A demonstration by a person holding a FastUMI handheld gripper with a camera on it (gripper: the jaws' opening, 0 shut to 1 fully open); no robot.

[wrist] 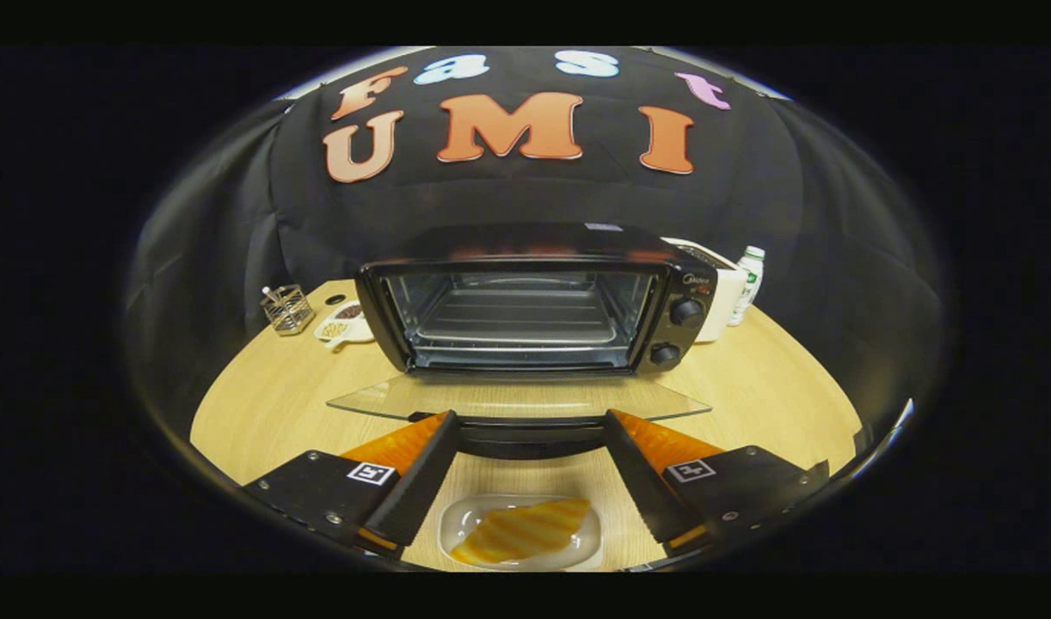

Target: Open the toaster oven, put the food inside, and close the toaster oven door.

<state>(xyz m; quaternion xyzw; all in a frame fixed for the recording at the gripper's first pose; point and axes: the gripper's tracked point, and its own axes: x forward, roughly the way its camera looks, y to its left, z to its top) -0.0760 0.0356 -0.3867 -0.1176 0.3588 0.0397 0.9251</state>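
From the gripper view, the toaster oven (534,301) stands on the wooden worktop (775,387) with its glass door (517,400) dropped flat toward the camera, the rack inside bare. The claw (530,425) hangs spread wide with nothing held, its fingertips at either end of the door's dark handle (530,434) (whether they touch it I cannot tell). The food (521,531), a striped yellow slice, lies in a shallow white dish (457,524) on the worktop below and between the fingers. Opening looks done, so loading is the step in hand. Next, I judge, the claw must drop to the dish, pinch the slice, then carry it over the door onto the rack.
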